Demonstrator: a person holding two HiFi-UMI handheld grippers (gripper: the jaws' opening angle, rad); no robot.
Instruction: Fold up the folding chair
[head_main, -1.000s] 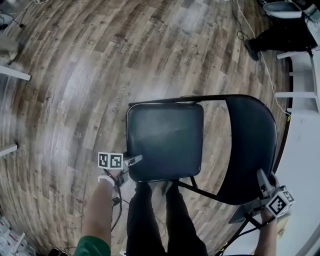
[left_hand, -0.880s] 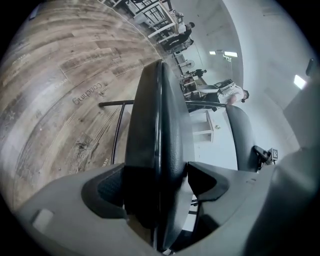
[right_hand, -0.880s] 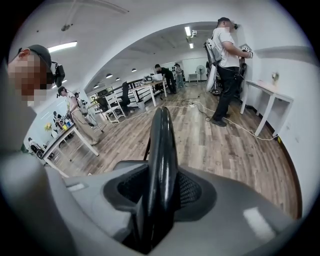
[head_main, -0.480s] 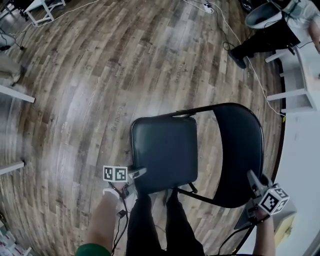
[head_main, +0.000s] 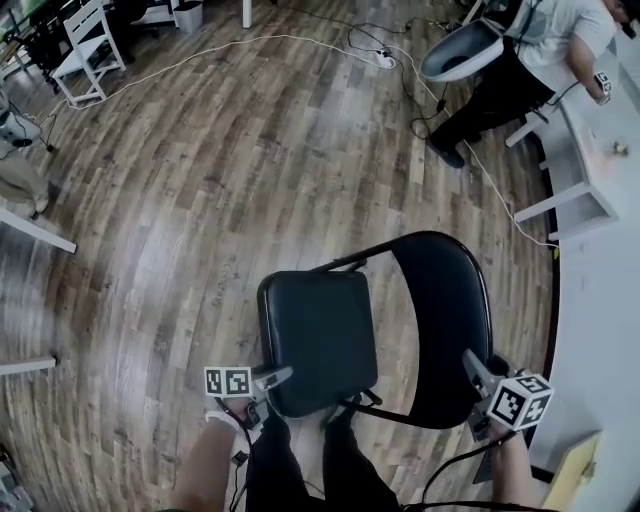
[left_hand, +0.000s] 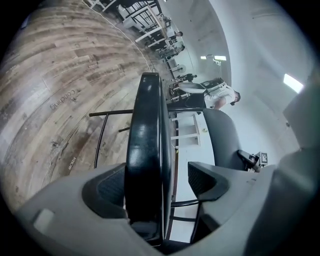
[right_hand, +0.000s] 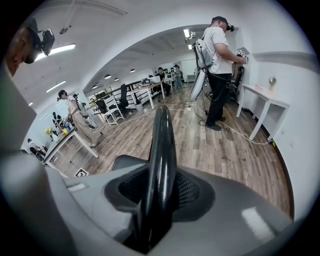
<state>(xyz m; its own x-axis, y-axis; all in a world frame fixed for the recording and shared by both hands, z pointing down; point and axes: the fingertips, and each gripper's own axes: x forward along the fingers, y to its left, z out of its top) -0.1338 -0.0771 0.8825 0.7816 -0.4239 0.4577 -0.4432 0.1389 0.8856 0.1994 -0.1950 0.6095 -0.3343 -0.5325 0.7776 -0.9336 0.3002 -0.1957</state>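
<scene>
The black folding chair stands on the wood floor in front of me, its padded seat to the left of its curved backrest. My left gripper is at the seat's near left corner. In the left gripper view the seat's edge lies between the jaws of the left gripper, against one pad, with a gap to the other. My right gripper is on the backrest's near edge. In the right gripper view the backrest fills the right gripper, whose jaws have just been closing on it.
A person stands at a white table along the right side. A white cable trails over the floor at the back. A white chair stands far left, white table legs at the left edge. My legs are below the seat.
Both grippers have come up with the chair. The seat now looks narrower and sits closer to the backrest. The head view has swung up to show more of the room.
</scene>
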